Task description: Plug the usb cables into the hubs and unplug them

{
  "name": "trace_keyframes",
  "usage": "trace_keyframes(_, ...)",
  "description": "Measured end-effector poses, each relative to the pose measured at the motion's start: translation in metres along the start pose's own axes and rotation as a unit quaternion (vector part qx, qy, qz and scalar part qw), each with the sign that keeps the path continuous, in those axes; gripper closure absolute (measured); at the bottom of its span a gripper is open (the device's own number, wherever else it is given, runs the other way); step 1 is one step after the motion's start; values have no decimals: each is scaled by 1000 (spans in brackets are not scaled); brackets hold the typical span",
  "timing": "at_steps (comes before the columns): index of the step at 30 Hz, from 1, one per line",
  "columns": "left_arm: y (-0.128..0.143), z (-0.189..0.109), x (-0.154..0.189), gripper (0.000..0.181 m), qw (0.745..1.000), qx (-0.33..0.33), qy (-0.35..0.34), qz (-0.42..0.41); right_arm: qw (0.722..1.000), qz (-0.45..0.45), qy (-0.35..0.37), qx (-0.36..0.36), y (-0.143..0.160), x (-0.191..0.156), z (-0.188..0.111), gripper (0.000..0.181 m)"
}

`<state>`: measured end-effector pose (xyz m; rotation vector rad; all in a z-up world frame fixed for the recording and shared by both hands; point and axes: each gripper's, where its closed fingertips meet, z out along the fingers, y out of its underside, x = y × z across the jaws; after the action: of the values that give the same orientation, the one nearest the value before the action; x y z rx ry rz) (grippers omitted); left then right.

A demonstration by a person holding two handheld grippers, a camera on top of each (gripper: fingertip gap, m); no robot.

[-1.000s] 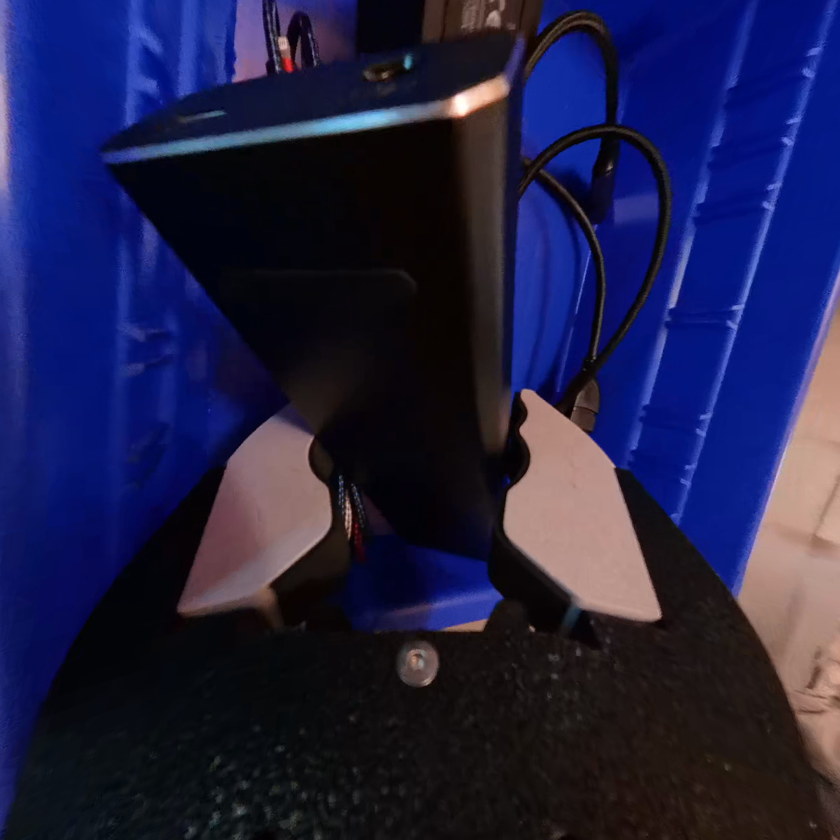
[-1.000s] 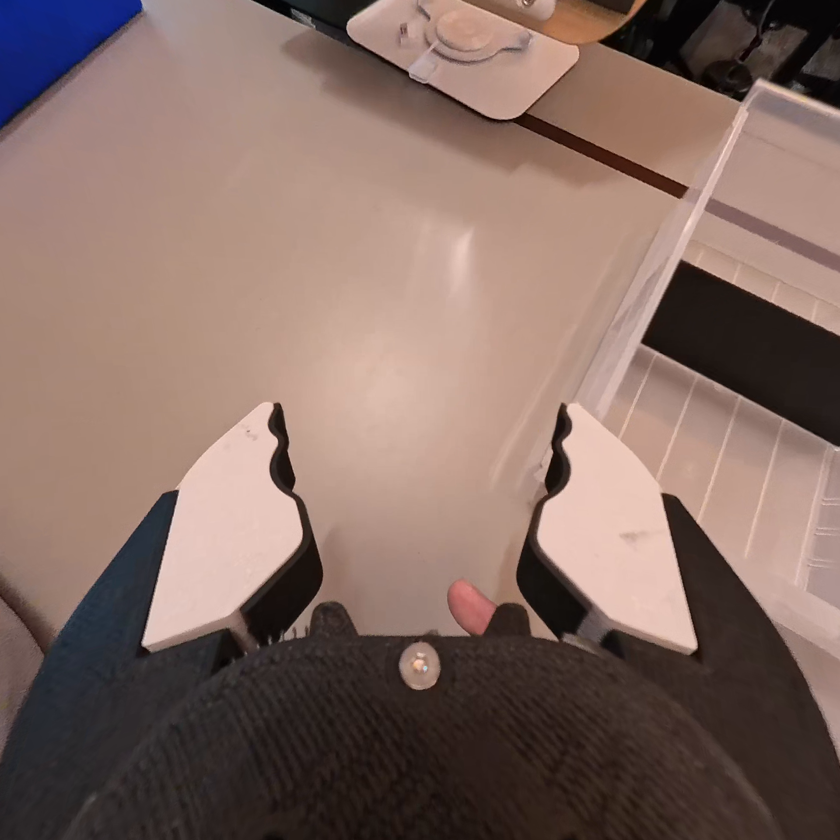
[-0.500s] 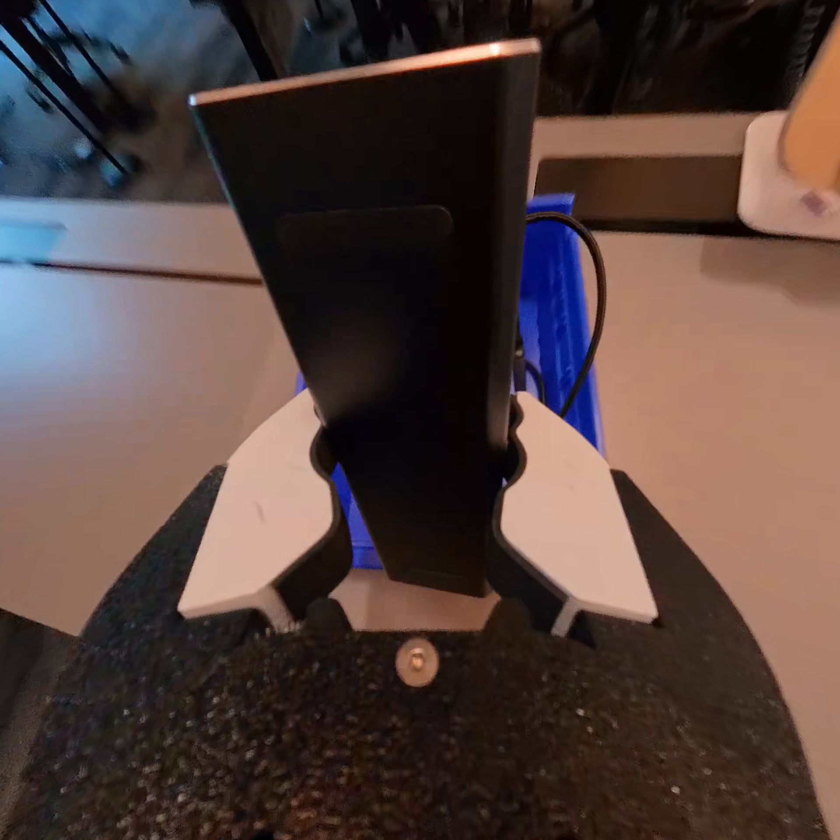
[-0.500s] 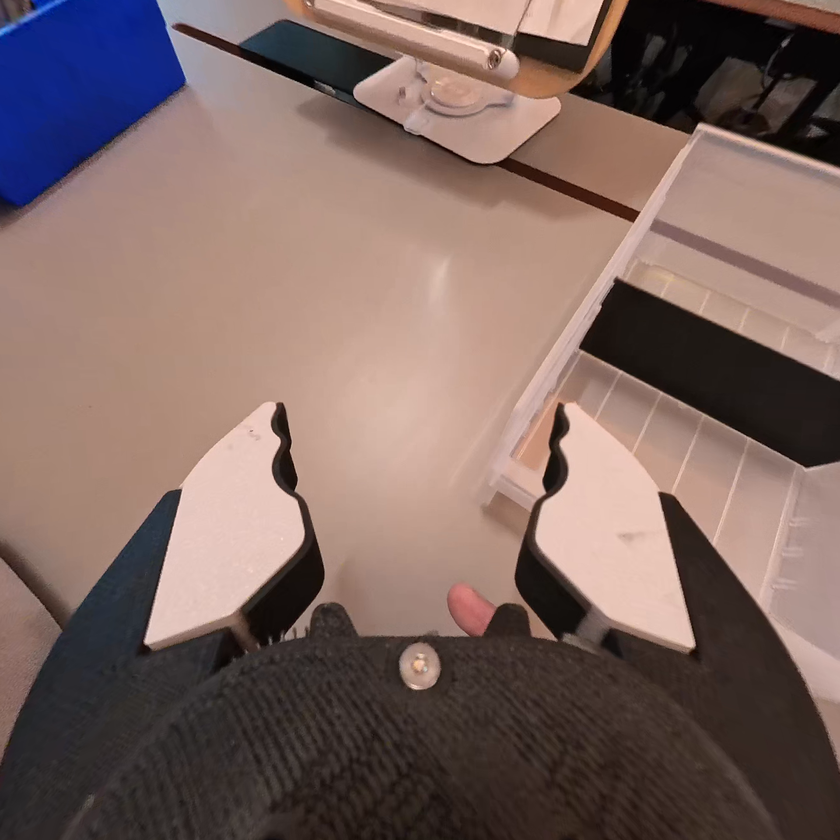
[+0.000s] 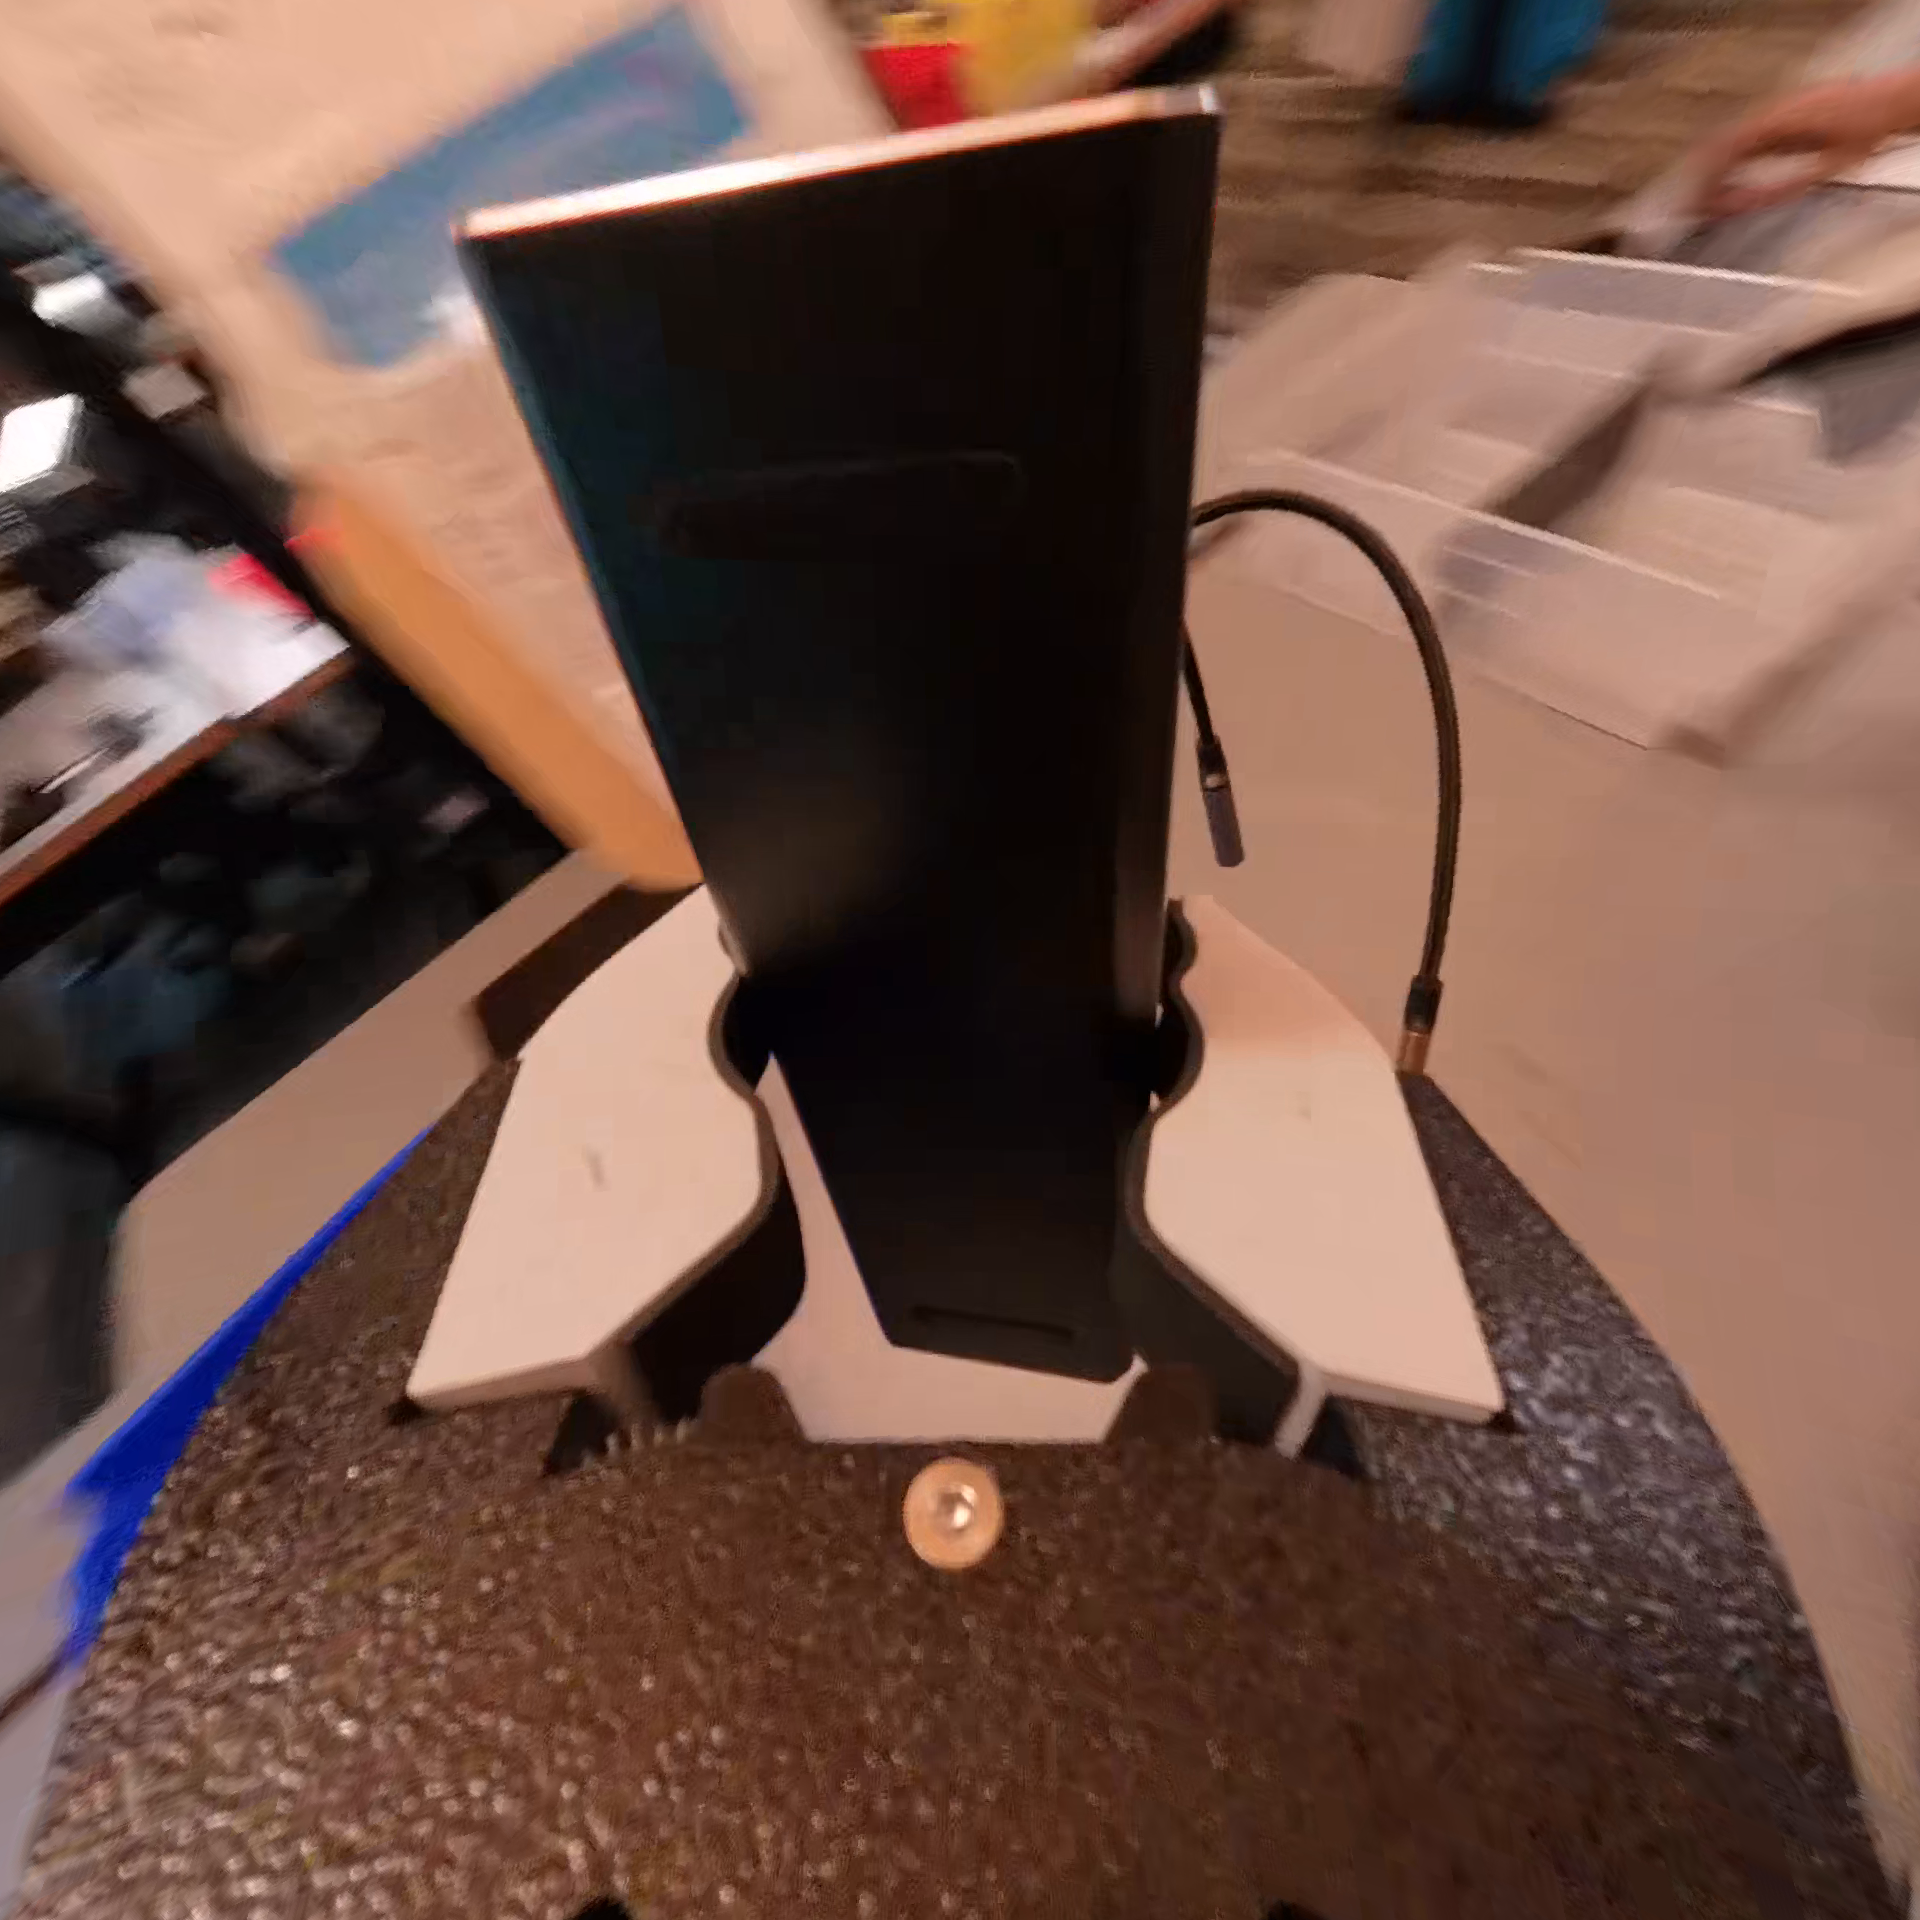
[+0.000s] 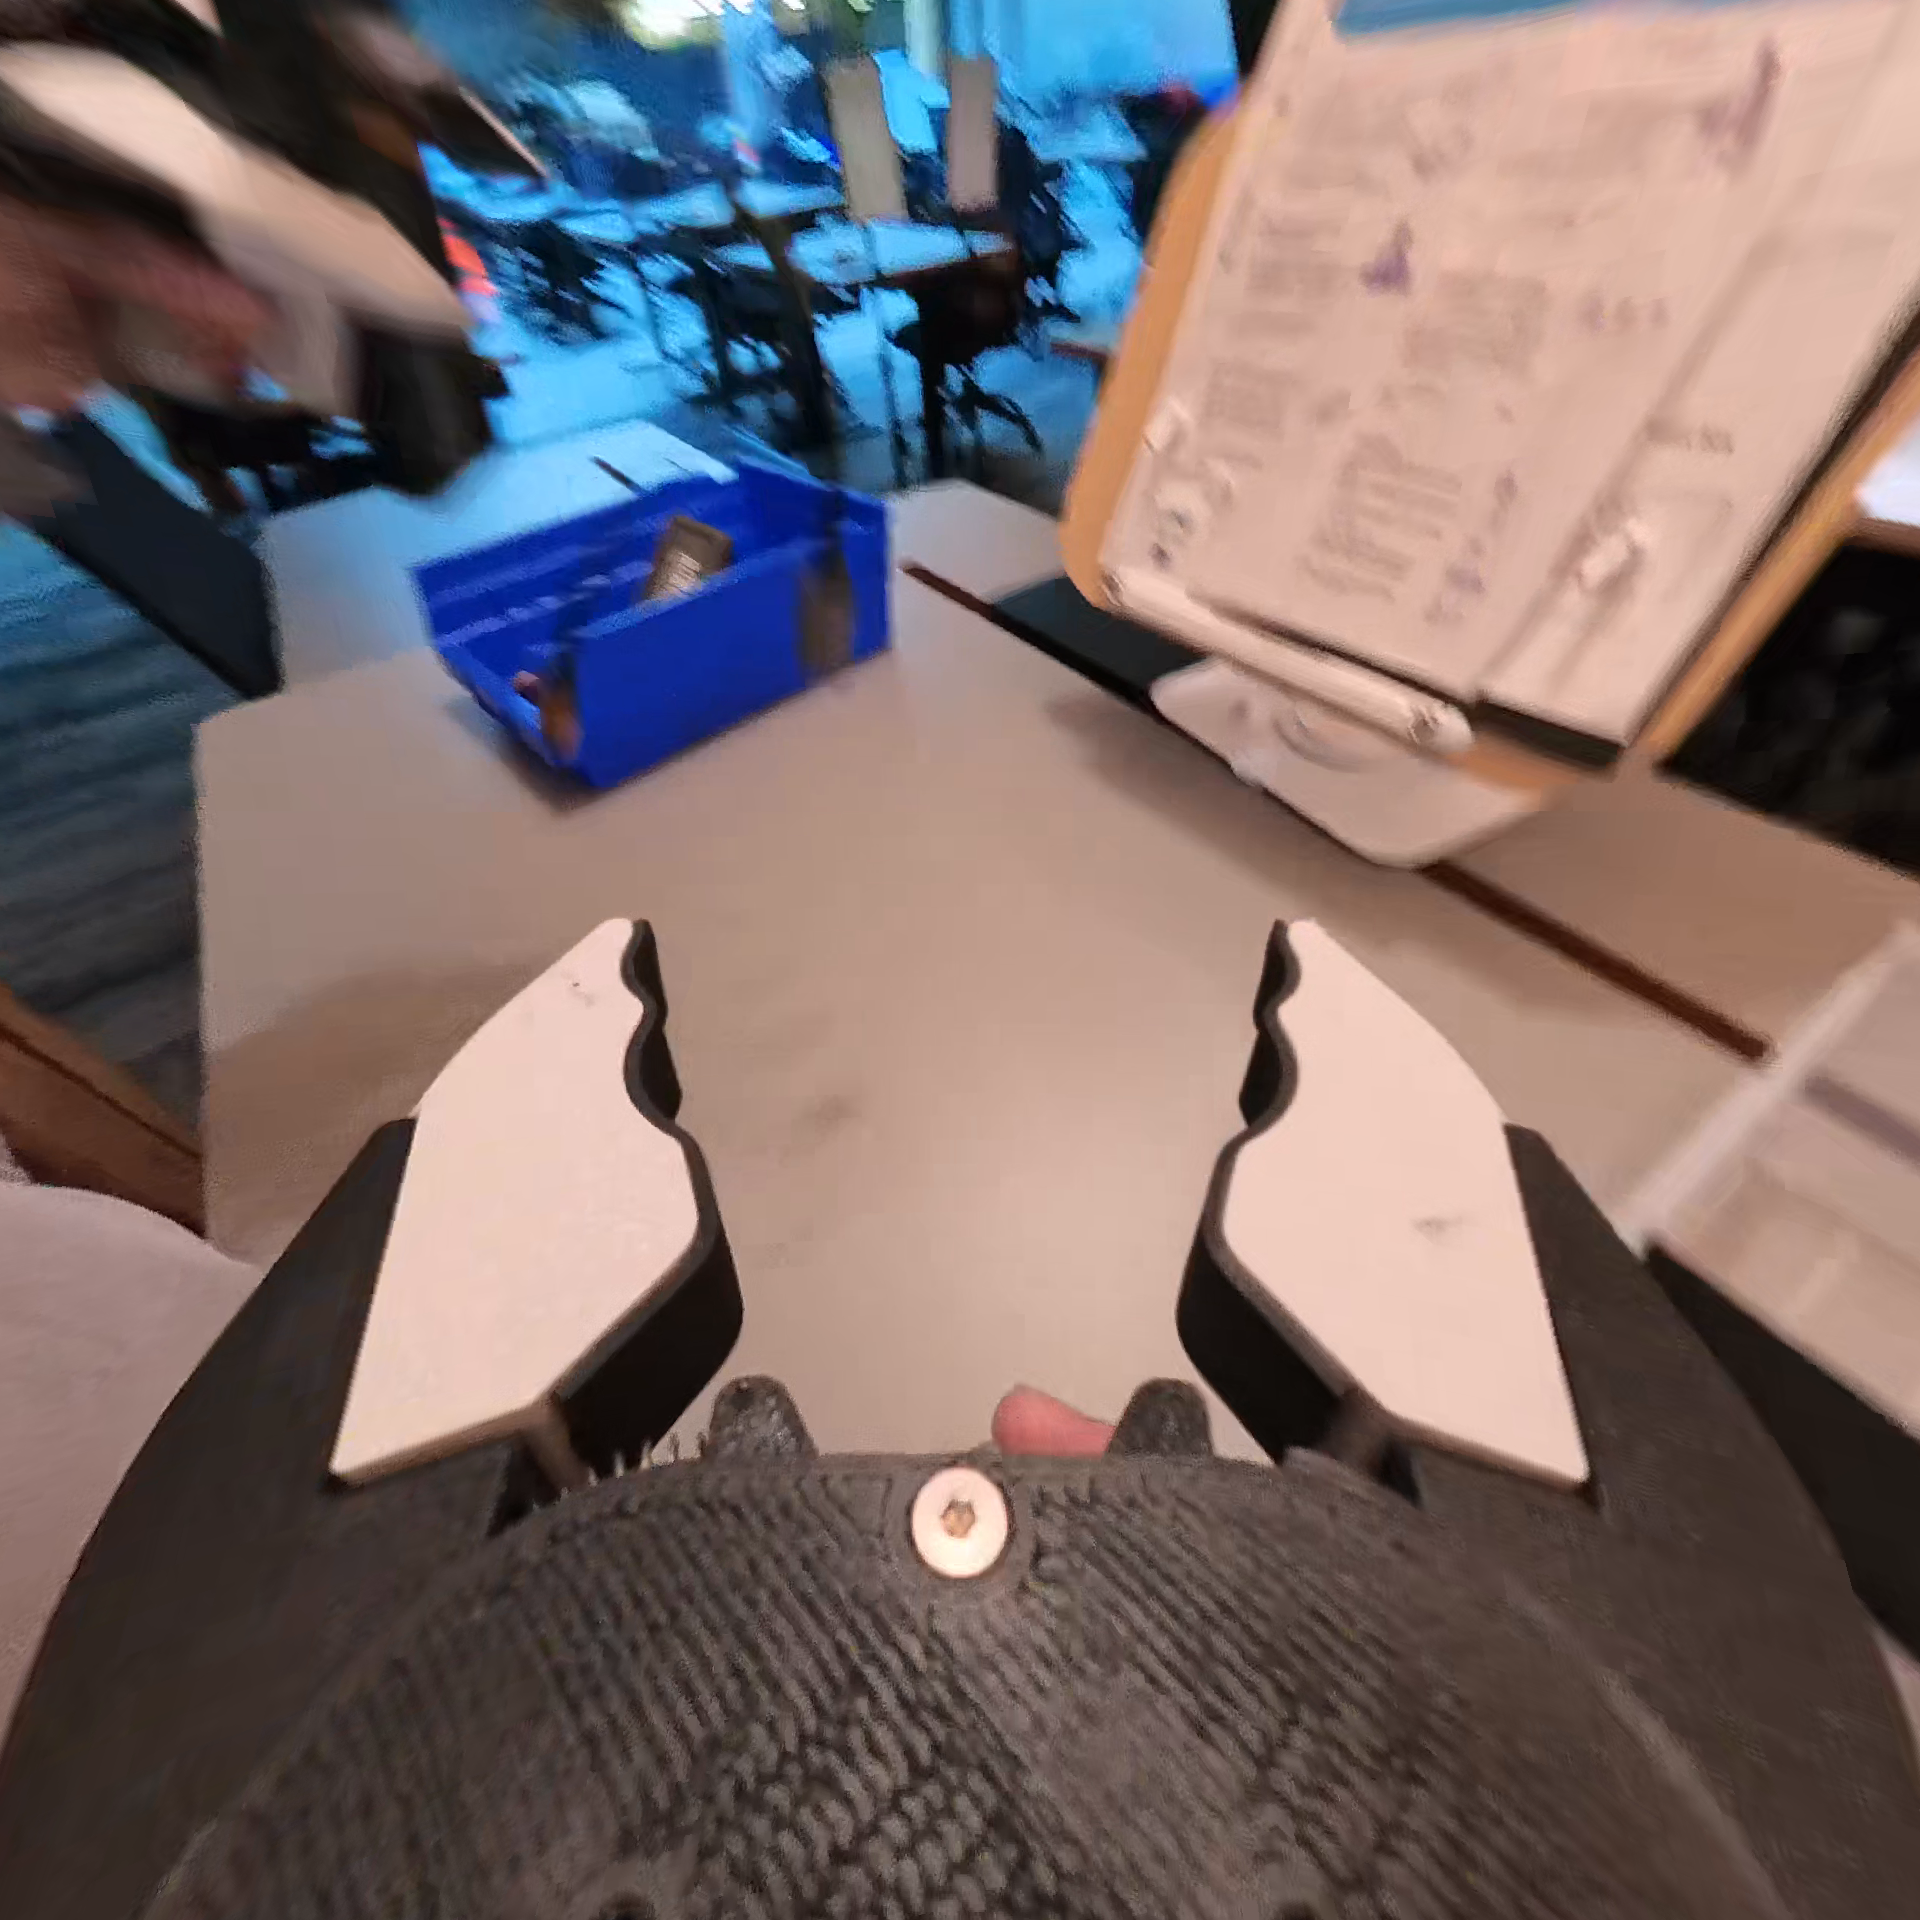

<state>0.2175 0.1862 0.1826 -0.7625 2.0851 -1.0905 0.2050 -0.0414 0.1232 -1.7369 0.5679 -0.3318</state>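
My left gripper [image 5: 951, 966] is shut on a flat black hub [image 5: 883, 623] and holds it upright above the beige table [image 5: 1610, 1039]. The hub's short black cable [image 5: 1439, 748] loops out on its right side, and its metal plug [image 5: 1218, 805] hangs free. My right gripper [image 6: 961, 987] is open and empty above the table [image 6: 935, 883]. A blue bin [image 6: 665, 623] with hubs and cables in it stands far ahead of it on the left.
A wooden stand with papers [image 6: 1507, 364] on a white base stands at the back right in the right wrist view. A clear plastic box [image 6: 1808, 1174] sits at the right edge. A corner of the blue bin [image 5: 166, 1423] shows at the lower left in the left wrist view. The background is blurred.
My left gripper has lifted the hub out of the blue bin and swung it over the table. My right gripper has tilted up from the table, staying open.
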Motion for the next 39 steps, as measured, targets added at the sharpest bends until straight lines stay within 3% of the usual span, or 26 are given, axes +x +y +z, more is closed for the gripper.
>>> trace_keyframes(5,21,65,126,107,978,-4,203,52,982,-44,-160,87,-53,-44,7,81)
trace_keyframes(9,24,88,190,109,950,-23,304,73,968,-41,-227,95,-48,-55,16,75)
trace_keyframes(12,17,96,216,109,934,-22,346,84,955,-25,-270,118,-39,-65,18,76)
trace_keyframes(16,6,105,230,109,922,-26,374,99,952,-61,-272,124,-27,-70,19,90)
trace_keyframes(19,0,110,235,109,917,-35,380,120,948,-66,-257,175,-38,-66,13,99)
trace_keyframes(31,-1,120,234,109,913,-73,374,148,939,-95,-275,180,-47,-64,14,95)
trace_keyframes(39,-4,111,227,109,931,-39,341,126,929,-116,-309,170,-51,-81,17,98)
